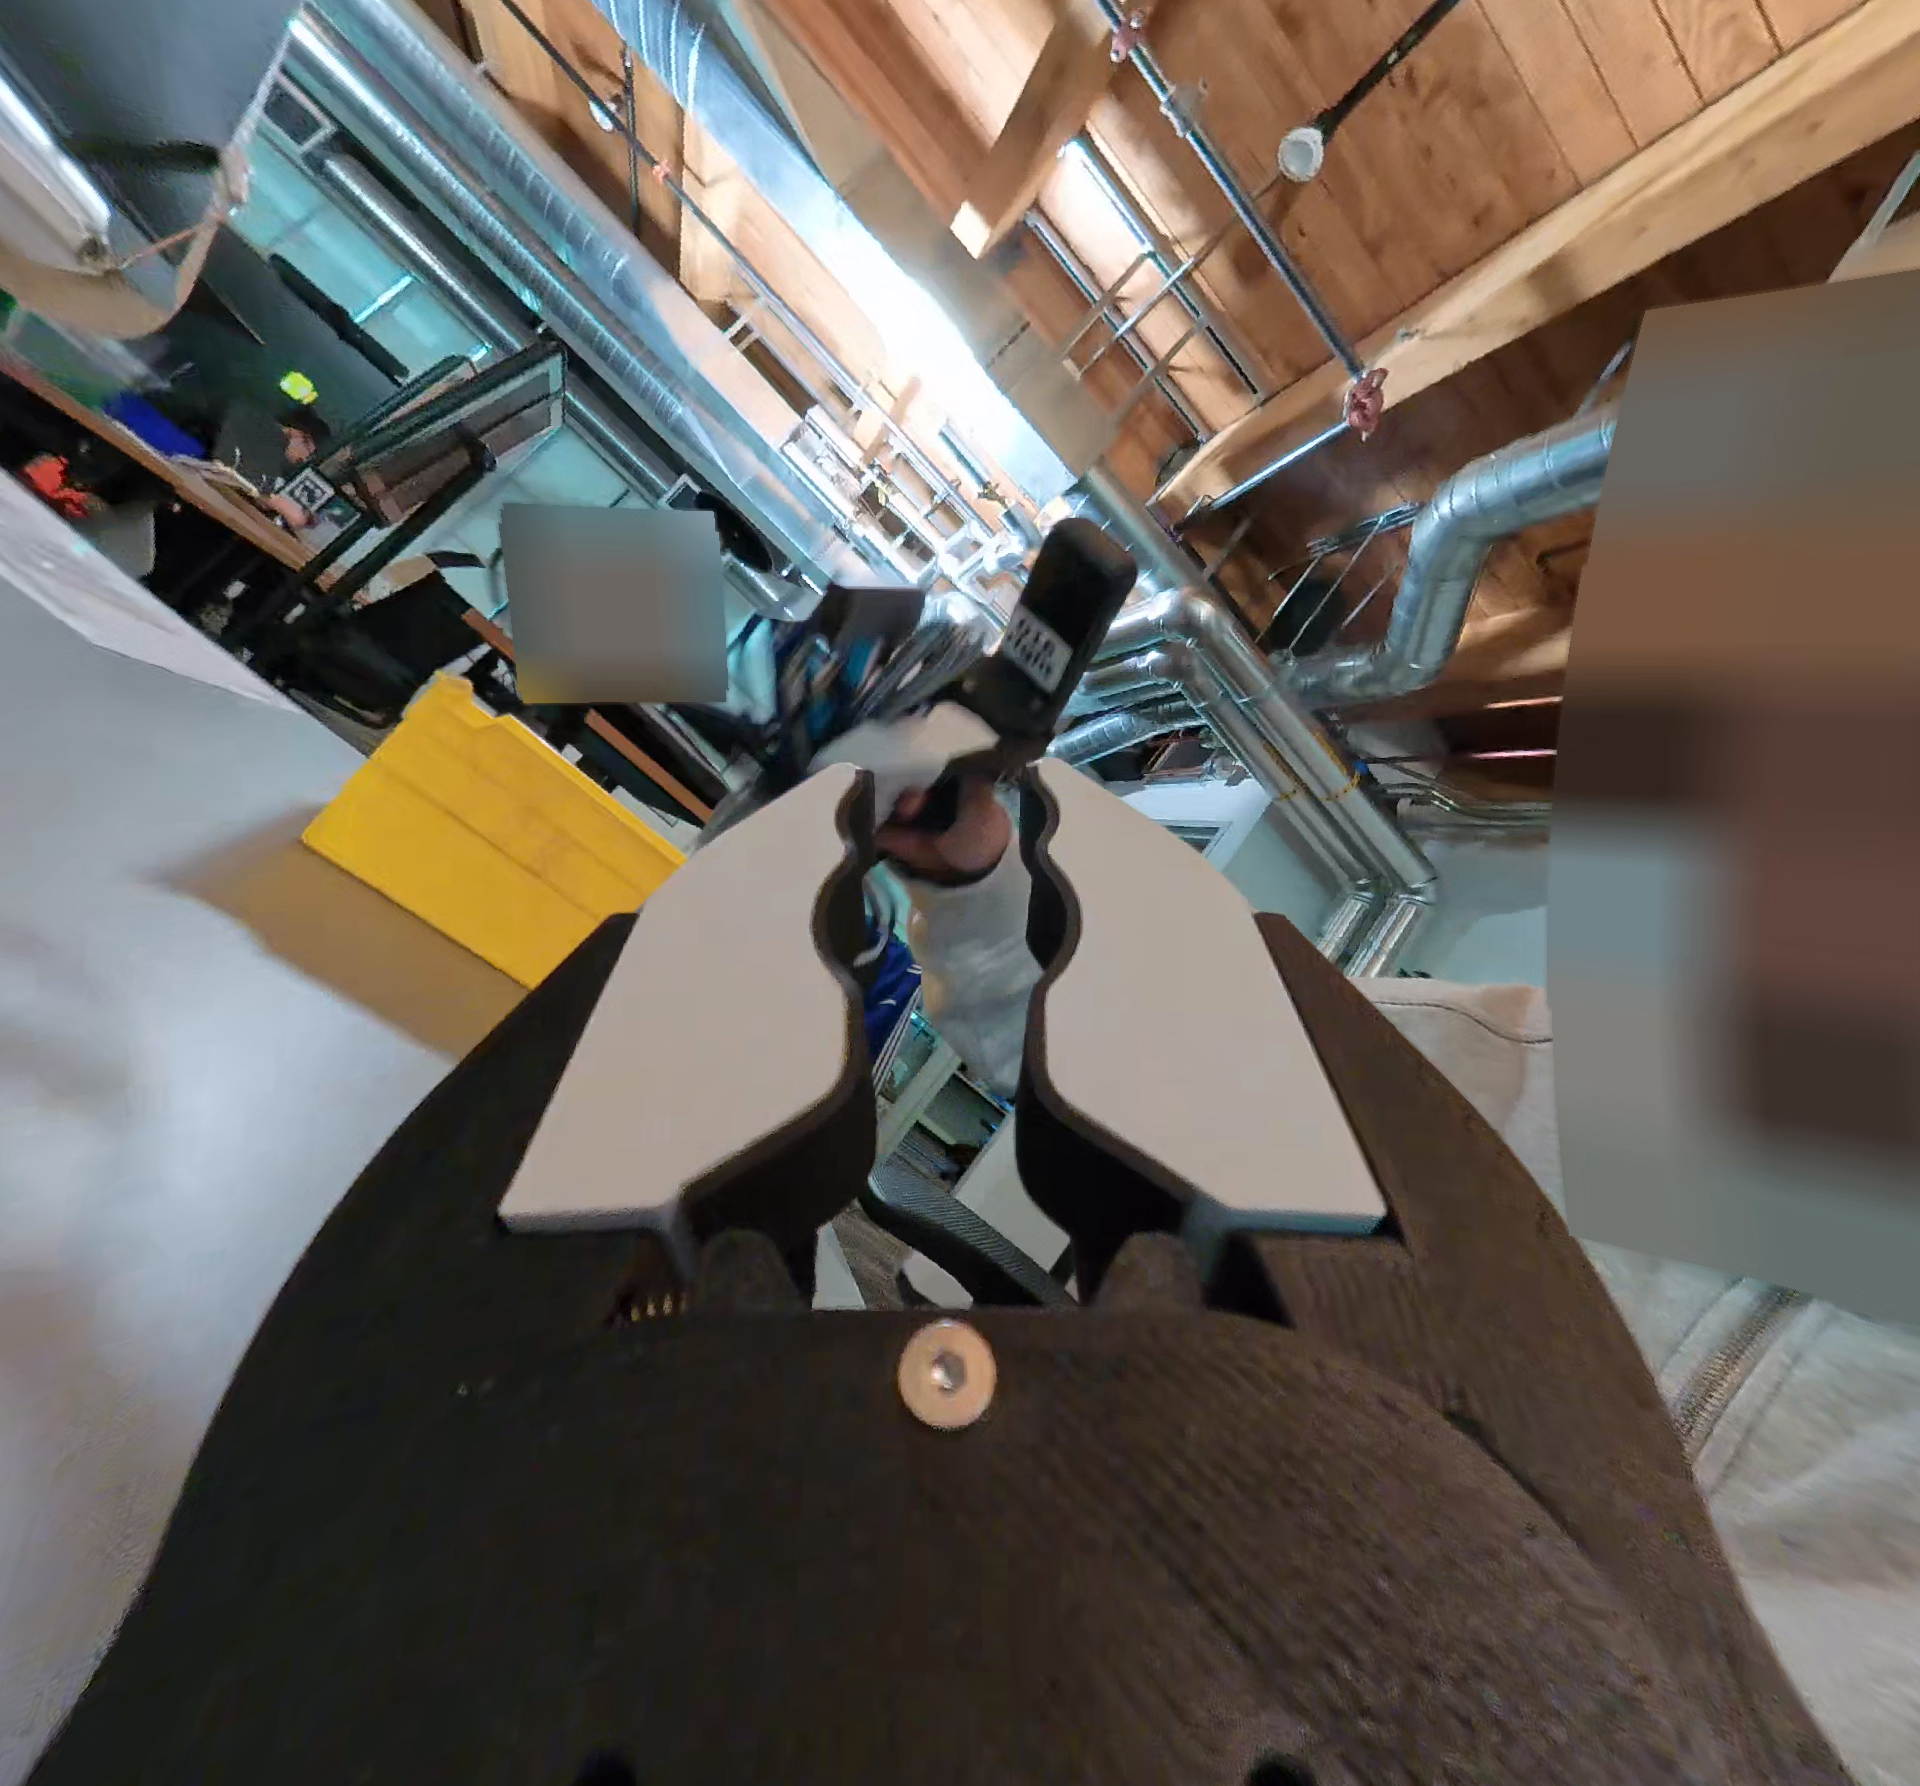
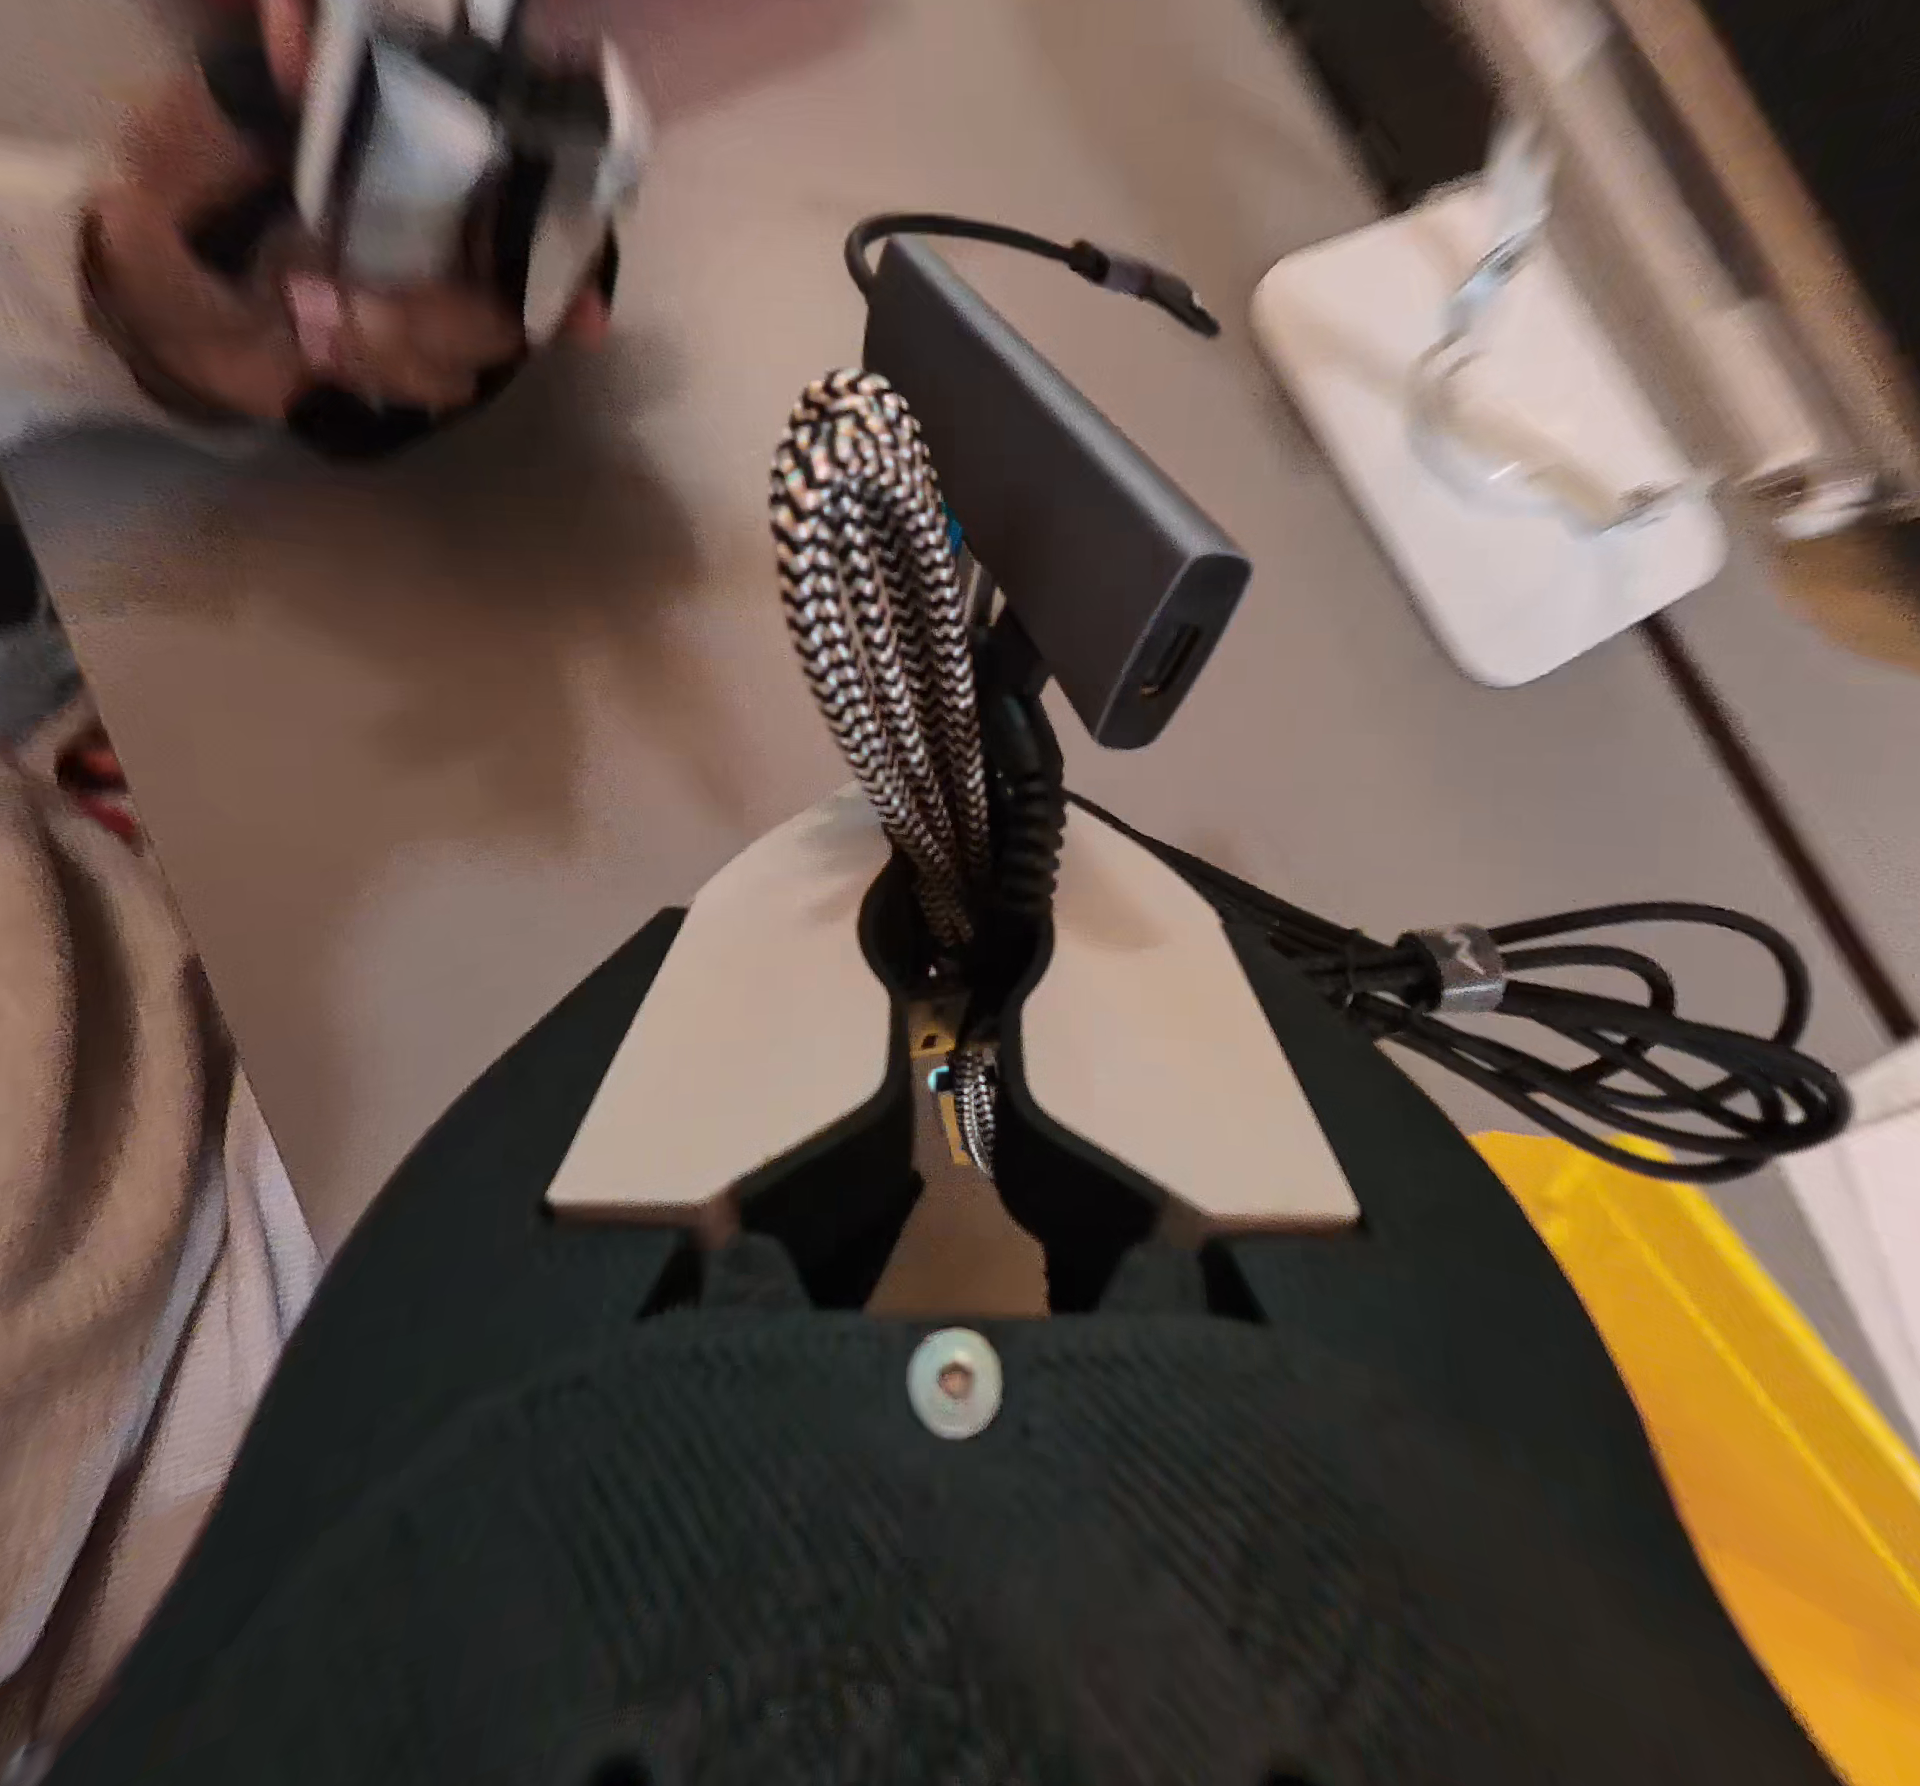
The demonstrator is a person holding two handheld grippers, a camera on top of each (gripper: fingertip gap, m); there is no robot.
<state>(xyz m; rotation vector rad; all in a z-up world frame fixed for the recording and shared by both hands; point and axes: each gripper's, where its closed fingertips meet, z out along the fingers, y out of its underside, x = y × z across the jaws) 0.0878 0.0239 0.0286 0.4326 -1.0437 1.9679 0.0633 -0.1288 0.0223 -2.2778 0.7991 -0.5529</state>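
My right gripper (image 2: 956, 863) is shut on a folded black-and-white braided cable (image 2: 883, 593). The cable's loop sticks out past the fingertips, and its black plug sits in the side of a grey hub (image 2: 1049, 489). The hub is slim, has a port on its near end, and carries a short black lead (image 2: 1039, 245). My left gripper (image 1: 951, 791) is open and empty and points up towards the ceiling. Past its tips a hand (image 1: 940, 837) holds the other gripper's black body (image 1: 1049, 645). In the right wrist view the left gripper (image 2: 436, 126) shows blurred at the upper left.
A coiled black cable with a grey tie (image 2: 1558, 1030) lies right of my right gripper. A white power brick (image 2: 1475, 448) sits at the upper right, and a yellow bin (image 2: 1714, 1424) at the lower right. The bin also shows in the left wrist view (image 1: 488, 832) on the grey table (image 1: 156, 905). One gripper's finger ends stand about 15 centimeters off the other's.
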